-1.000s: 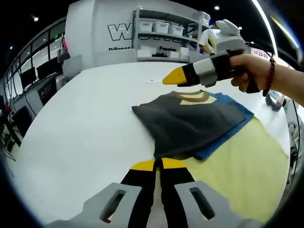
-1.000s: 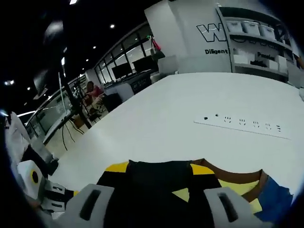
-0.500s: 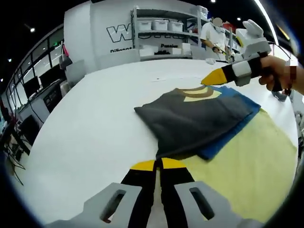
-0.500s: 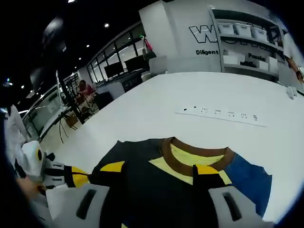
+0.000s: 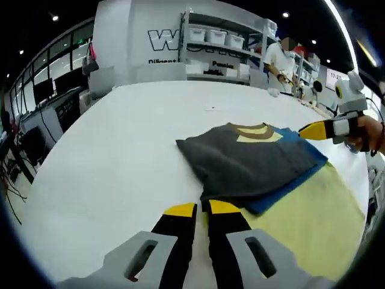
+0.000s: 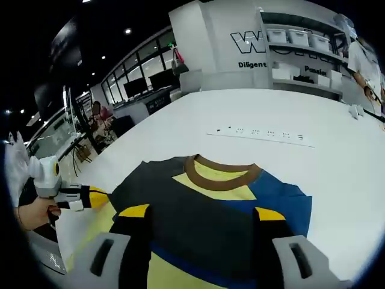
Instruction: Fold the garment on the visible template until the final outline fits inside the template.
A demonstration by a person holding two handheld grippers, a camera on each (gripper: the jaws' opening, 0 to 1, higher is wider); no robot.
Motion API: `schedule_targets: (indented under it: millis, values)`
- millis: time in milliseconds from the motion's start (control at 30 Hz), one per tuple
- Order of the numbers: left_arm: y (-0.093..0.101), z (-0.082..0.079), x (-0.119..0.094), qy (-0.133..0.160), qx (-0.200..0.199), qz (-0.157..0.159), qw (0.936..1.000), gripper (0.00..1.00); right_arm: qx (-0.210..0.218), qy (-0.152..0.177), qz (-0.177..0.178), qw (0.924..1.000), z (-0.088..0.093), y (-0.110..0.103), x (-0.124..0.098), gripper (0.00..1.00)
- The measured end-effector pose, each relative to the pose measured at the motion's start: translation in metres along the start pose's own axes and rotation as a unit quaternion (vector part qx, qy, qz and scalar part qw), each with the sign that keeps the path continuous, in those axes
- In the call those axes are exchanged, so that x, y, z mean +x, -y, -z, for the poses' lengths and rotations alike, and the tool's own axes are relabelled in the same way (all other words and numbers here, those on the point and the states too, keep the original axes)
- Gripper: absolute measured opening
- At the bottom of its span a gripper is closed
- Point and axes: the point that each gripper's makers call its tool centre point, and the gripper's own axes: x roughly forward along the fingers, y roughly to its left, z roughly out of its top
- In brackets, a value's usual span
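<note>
Lying folded on the yellow template (image 5: pixel 313 211) on the white tabletop (image 5: pixel 108 150): shirt (image 5: pixel 252 159), dark panel up, brown collar far side, blue layer poking out along one edge.

Pulling back from the collar over the last second: right gripper (image 6: pixel 201 212), fingers (image 6: pixel 133 212) now spread wide and empty, hovering over the shirt's near half. Reads as release after a fold.

Hanging low by the near corner, off the cloth: left gripper (image 5: pixel 202 208), fingers close together, a narrow gap showing, holding nothing.

Looking inside the template, but far edge hard to confirm. Plenty of bare tabletop around; power strip (image 6: pixel 261 133) well beyond the collar.
</note>
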Motion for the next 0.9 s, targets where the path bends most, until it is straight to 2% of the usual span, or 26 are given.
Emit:
schedule_targets:
  millis: [133, 167, 233, 367, 533, 633, 700, 900]
  values:
    - [0.002, -0.006, -0.011, 0.006, -0.007, 0.001, 1.0, 0.2, 0.01, 0.008, 0.007, 0.9999, 0.002, -0.001, -0.019, 0.78]
    - [0.002, -0.009, -0.015, 0.013, -0.024, -0.008, 0.9996, 0.21, 0.01, 0.011, 0.007, 0.9999, 0.003, -0.002, -0.026, 0.8]
    - [0.007, -0.012, -0.022, 0.018, -0.018, -0.003, 0.9997, 0.23, 0.01, 0.014, 0.008, 0.9998, 0.006, -0.004, -0.033, 0.83]
    - [0.017, -0.014, -0.033, 0.019, -0.029, 0.009, 0.9994, 0.37, 0.008, 0.009, 0.005, 0.9999, 0.017, -0.012, -0.052, 0.9]
    - [0.029, -0.016, -0.044, 0.024, -0.022, 0.02, 0.9993, 0.51, 0.018, 0.009, 0.0, 0.9998, 0.028, -0.02, -0.07, 0.99]
    - [0.033, -0.016, -0.048, 0.023, -0.021, 0.025, 0.9992, 0.64, 0.019, 0.006, -0.001, 0.9998, 0.033, -0.022, -0.076, 0.99]
    - [0.041, -0.012, -0.061, 0.019, -0.023, 0.037, 0.9989, 0.72, 0.015, 0.0, 0.002, 0.9999, 0.049, -0.028, -0.099, 0.99]
    - [0.048, -0.007, -0.083, 0.017, -0.017, 0.049, 0.9985, 0.82, 0.019, -0.013, 0.01, 0.9997, 0.07, -0.03, -0.123, 0.99]
